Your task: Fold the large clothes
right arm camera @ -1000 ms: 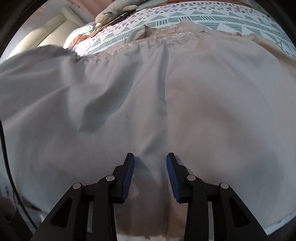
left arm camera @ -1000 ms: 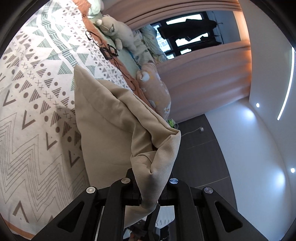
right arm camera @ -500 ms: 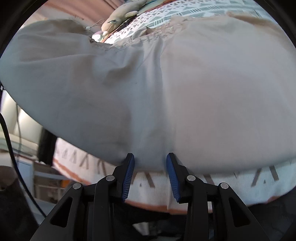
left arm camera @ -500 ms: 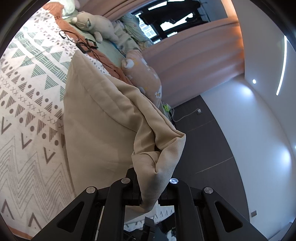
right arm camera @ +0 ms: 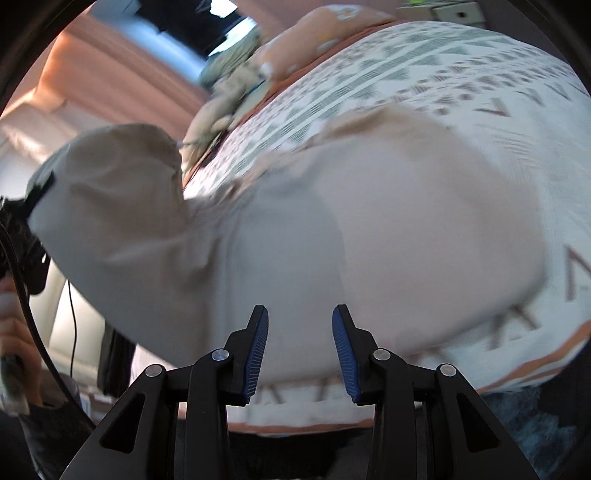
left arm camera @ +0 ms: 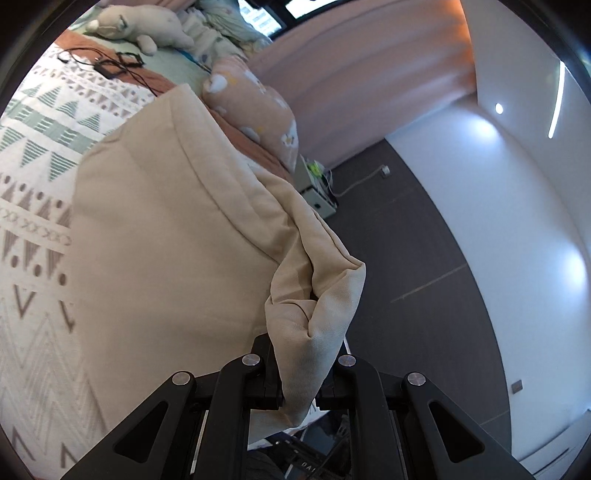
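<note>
Beige cotton-like garment (left arm camera: 166, 229) lies spread on the bed (left arm camera: 33, 206), over the patterned bedspread w/ triangles & zigzags. One corner of it is bunched up & clenched in the left tool (left arm camera: 306, 373); jaws closed tight on a thick wad of fabric, so that end is lifted off the bed near the mattress edge, dark floor visible beyond. In the right wrist view the same garment (right arm camera: 369, 229) fills most of the frame, a lifted part rising at far left toward the left tool's grip. Right tool (right arm camera: 299, 347) is released: blue pads (right arm camera: 255, 350) apart, nothing between them, hovering at the near hem of the cloth; can't tell if pads touch the fabric, view is motion-blurred.

Step in hand, as I read it: mid-fold. Left side has its corner picked up, right side is lining up for the matching corner/edge but hasn't gripped yet.

Next move prob. calls for: right tool goes down onto the near hem, closes on a similar pinch (both layers if doubled), then both tools carry the edge across the garment to lay it over the far side. Keep tension even btw the 2 grips or the fold line skews. Plush toy (left arm camera: 136, 26) & pink pillow (left arm camera: 255, 107) at the head of the bed are well apart from the work area.
</note>
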{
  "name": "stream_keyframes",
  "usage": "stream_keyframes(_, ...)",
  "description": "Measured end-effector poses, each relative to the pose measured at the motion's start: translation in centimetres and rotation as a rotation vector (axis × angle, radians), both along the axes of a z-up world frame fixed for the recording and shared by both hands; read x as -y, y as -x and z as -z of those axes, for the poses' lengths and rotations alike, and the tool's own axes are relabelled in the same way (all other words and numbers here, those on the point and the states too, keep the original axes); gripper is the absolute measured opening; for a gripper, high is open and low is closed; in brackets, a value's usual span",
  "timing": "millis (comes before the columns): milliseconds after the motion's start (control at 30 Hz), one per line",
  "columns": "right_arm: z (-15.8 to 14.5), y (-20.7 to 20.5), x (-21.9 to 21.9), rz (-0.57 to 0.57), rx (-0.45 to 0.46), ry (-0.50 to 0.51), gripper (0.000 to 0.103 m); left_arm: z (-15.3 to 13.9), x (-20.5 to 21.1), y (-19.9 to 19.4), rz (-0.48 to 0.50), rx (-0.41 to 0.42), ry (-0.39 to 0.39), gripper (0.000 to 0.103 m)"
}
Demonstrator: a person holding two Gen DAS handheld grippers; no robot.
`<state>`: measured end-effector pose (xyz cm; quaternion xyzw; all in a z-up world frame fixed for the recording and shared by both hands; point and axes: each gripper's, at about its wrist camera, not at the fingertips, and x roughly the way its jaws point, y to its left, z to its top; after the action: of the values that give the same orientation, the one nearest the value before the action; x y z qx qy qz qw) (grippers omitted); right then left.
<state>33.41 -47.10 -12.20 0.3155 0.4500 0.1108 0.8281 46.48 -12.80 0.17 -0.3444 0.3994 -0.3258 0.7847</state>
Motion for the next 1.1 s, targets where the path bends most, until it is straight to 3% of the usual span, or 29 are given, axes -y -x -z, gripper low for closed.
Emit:
stream_keyframes(167, 1.3, 1.3, 5.4, 0.104, -0.024, -0.027, 0.037, 2.8, 6.5, -1.6, 0.097, -0.049, -0.019, 0.010)
stream_keyframes(467, 2.9, 4.3, 11.9, 0.221, -0.072, -0.039, 0.037, 12.0, 17.5, -1.1, 0.253, -0.215, -0.103, 0.010)
stream_keyframes(700, 3.1, 5.6, 14.6, 0.261, -0.076, -0.045, 0.037, 14.1, 21.3, 0.7, 0.314, -0.256, -0.106, 0.011)
stream_keyframes(733, 2.9, 5.6, 14.8, 0.262, -0.072, -0.048, 0.037, 14.3, 21.5, 0.8, 0.322, -0.268, -0.096, 0.018)
stream_keyframes(833, 2.6, 5.3, 14.8, 0.246, -0.064, -0.062, 0.038, 14.8, 21.8, 0.7, 0.348, -0.329, -0.101, 0.052)
stream_keyframes(867, 2.4, 5.3, 14.5, 0.240, -0.057, -0.066, 0.047, 14.7, 21.6, 0.8, 0.353, -0.334, -0.101, 0.059)
stream_keyframes(900, 2.2, 5.2, 14.3, 0.233, -0.049, -0.071, 0.058, 14.5, 21.2, 1.1, 0.356, -0.323, -0.093, 0.060)
stream_keyframes(967, 1.5, 5.0, 13.8, 0.223, -0.021, -0.081, 0.065, 13.9, 19.9, 1.4, 0.345, -0.288, -0.102, 0.061)
stream_keyframes(1100, 0.6, 4.3, 12.8, 0.196, 0.020, -0.106, 0.066, 12.9, 16.0, 1.7, 0.282, -0.250, -0.121, 0.062)
